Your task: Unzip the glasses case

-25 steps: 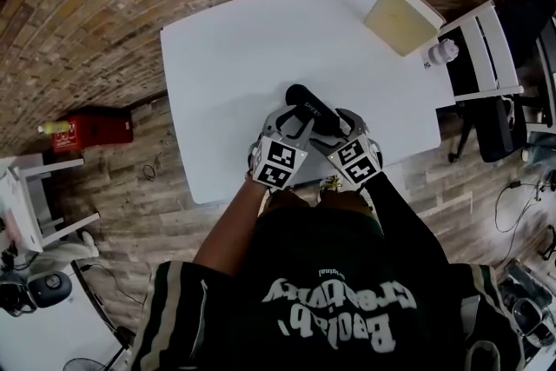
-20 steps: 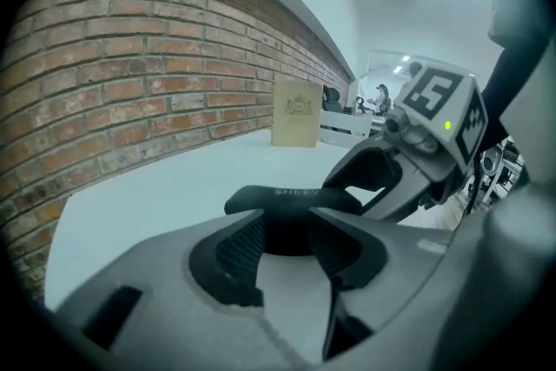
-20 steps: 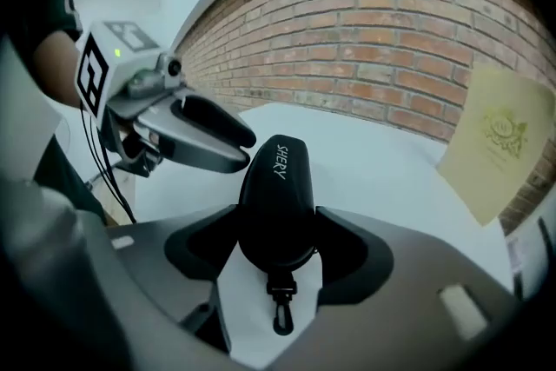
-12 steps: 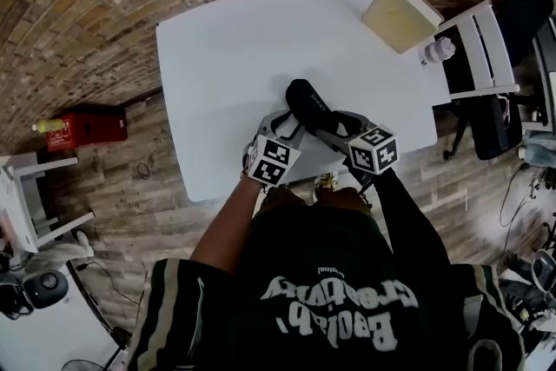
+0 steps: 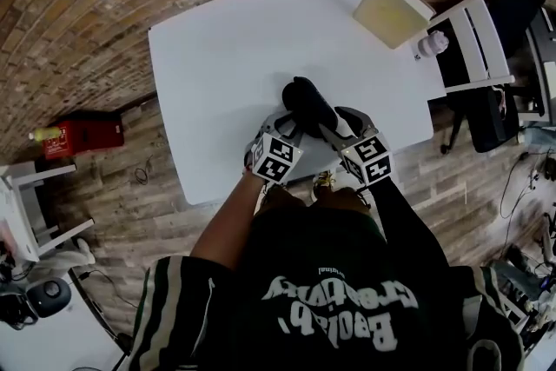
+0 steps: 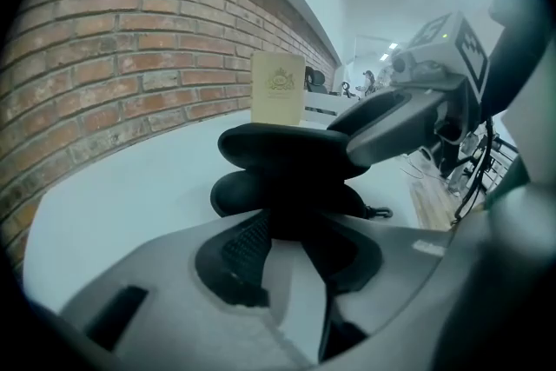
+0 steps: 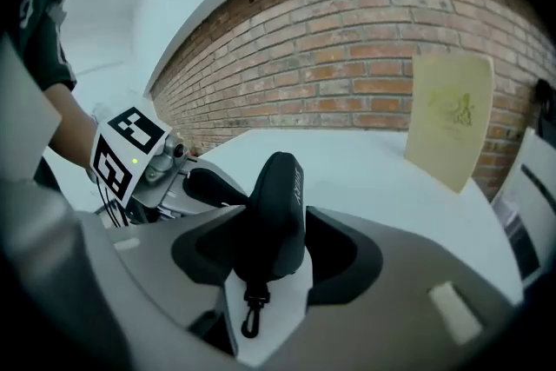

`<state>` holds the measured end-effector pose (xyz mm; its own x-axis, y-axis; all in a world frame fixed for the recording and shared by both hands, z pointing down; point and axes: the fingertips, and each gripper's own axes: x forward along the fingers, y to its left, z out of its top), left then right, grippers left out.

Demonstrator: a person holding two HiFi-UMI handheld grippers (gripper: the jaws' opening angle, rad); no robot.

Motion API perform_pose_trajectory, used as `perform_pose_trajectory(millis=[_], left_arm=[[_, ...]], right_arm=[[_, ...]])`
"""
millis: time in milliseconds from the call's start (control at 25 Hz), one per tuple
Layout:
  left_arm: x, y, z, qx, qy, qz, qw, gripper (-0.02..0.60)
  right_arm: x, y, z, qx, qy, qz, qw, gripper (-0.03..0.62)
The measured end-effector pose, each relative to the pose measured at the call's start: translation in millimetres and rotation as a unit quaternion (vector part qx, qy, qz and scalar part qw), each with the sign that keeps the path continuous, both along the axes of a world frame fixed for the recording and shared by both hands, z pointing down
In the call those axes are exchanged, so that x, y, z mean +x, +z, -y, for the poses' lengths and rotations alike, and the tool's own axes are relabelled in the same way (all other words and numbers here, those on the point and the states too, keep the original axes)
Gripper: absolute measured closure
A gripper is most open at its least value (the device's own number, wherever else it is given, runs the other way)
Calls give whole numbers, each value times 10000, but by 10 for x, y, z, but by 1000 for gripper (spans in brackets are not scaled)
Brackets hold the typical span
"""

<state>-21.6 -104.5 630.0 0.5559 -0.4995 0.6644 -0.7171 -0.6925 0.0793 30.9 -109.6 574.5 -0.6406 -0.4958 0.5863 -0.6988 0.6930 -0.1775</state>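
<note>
A black glasses case (image 5: 306, 102) sits near the front edge of the white table (image 5: 217, 56). In the left gripper view it gapes like a clam, lid (image 6: 287, 145) above base (image 6: 261, 191). My left gripper (image 5: 291, 128) grips the case's near end, its jaws (image 6: 291, 230) having just been closing on the dark shell. The right gripper (image 5: 335, 128) holds the other half on edge (image 7: 276, 204) between its jaws, which have also just been closing. A small clip (image 7: 252, 314) hangs from the case. The right gripper's finger (image 6: 400, 119) lies on the lid.
A tan booklet (image 5: 391, 9) stands at the table's far right corner. A white chair (image 5: 469, 39) stands beside that corner. A red box (image 5: 78, 136) lies on the wooden floor to the left. A brick wall (image 7: 365, 56) runs behind the table.
The case has gone from lying flat to gaping open and raised. The right gripper rose and rolled. The left gripper sank toward the table.
</note>
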Motion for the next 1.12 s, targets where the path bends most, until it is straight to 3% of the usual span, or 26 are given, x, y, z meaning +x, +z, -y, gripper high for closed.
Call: perform_pose_trajectory(millis=[80, 160, 440, 680, 800, 920, 1120], left_arm=[[-6, 15, -15, -35, -3, 12, 10000, 468], [-18, 36, -20, -70, -12, 7, 10000, 467], [-17, 46, -20, -108, 9, 20, 9999, 465], [-16, 50, -15, -132, -38, -35, 9999, 465], [-16, 42, -10, -136, -58, -64, 9999, 466], [-23, 53, -6, -134, -114, -89, 9998, 472], [-33, 63, 12, -150, -236, -176, 9995, 477]], right_arm=[[63, -89, 50, 328, 128, -149, 9993, 422], [133, -105, 102, 459, 258, -257, 9983, 439], [465, 56, 282, 409, 807, -781, 9928, 523], [592, 325, 353, 24, 930, -1017, 9905, 549], [649, 531, 306, -490, 1122, -1053, 9869, 556], [691, 700, 242, -1030, 1462, -717, 9813, 559], [686, 712, 249, -1071, 1498, -681, 9805, 560]])
